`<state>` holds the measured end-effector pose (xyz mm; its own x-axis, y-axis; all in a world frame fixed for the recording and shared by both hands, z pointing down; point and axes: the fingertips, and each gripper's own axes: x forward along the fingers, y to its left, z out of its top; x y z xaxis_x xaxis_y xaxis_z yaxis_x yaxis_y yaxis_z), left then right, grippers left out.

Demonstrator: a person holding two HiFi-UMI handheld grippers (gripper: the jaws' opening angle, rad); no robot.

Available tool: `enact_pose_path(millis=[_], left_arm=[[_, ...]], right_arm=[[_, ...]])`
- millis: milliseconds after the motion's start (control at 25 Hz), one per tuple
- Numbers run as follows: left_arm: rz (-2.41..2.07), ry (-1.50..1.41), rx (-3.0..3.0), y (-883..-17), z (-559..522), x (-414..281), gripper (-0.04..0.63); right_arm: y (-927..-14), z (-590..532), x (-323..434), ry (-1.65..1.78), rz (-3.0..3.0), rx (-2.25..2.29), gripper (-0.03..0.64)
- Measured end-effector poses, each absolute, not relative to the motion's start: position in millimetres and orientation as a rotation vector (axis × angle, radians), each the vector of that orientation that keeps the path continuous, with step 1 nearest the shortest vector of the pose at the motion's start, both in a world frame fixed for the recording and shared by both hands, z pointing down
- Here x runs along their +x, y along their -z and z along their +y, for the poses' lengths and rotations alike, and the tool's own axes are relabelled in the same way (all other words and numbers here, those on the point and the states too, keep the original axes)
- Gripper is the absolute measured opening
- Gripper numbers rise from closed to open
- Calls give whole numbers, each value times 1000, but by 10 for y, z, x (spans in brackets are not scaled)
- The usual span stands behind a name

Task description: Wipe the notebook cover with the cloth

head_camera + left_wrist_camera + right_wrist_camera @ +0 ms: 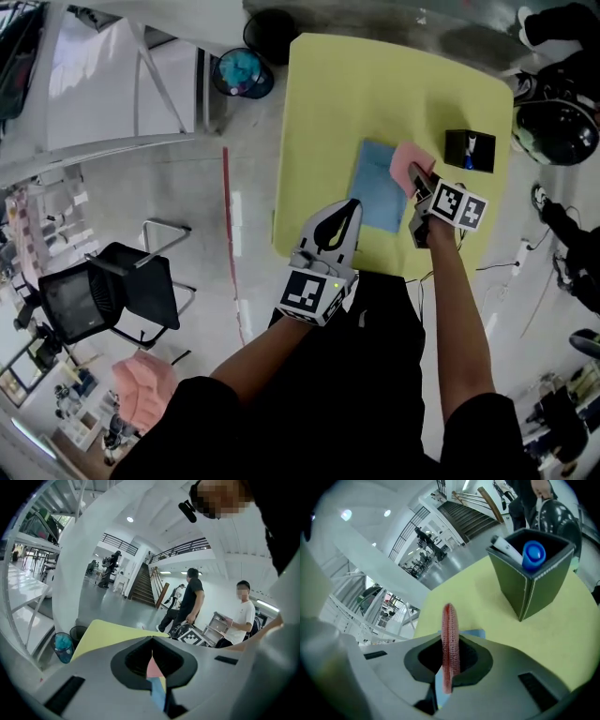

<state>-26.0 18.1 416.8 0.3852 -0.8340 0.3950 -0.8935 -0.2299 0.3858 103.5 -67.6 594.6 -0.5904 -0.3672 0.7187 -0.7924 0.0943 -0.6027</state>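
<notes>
A blue notebook (378, 185) lies flat near the front edge of the yellow table (347, 84). A pink cloth (409, 160) rests on the notebook's right edge, and my right gripper (419, 180) is shut on it. In the right gripper view the cloth (449, 639) stands edge-on between the jaws, with a strip of notebook (474, 633) behind. My left gripper (350, 207) is shut, its tips at the notebook's near-left corner. Through its closed jaws, the left gripper view shows a sliver of cloth (153, 668) and notebook (158, 694).
A black pen holder (469, 150) with a blue-capped marker (533, 554) stands on the table right of the notebook. Two bins (243, 72) sit on the floor beyond the table's far-left corner. A black chair (112, 292) is at left. People (187, 601) stand in the hall.
</notes>
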Motion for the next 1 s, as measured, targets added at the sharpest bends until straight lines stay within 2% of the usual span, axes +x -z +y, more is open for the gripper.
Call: enact_pose_path(millis=[360, 1000], left_arm=[[-1486, -139, 2134, -4032, 490, -673, 15], [-1508, -121, 2066, -4375, 389, -957, 15]], right_arm=[[-5481, -210, 435, -1472, -2085, 1069, 38], [-6143, -15, -186, -1619, -2005, 979, 38]])
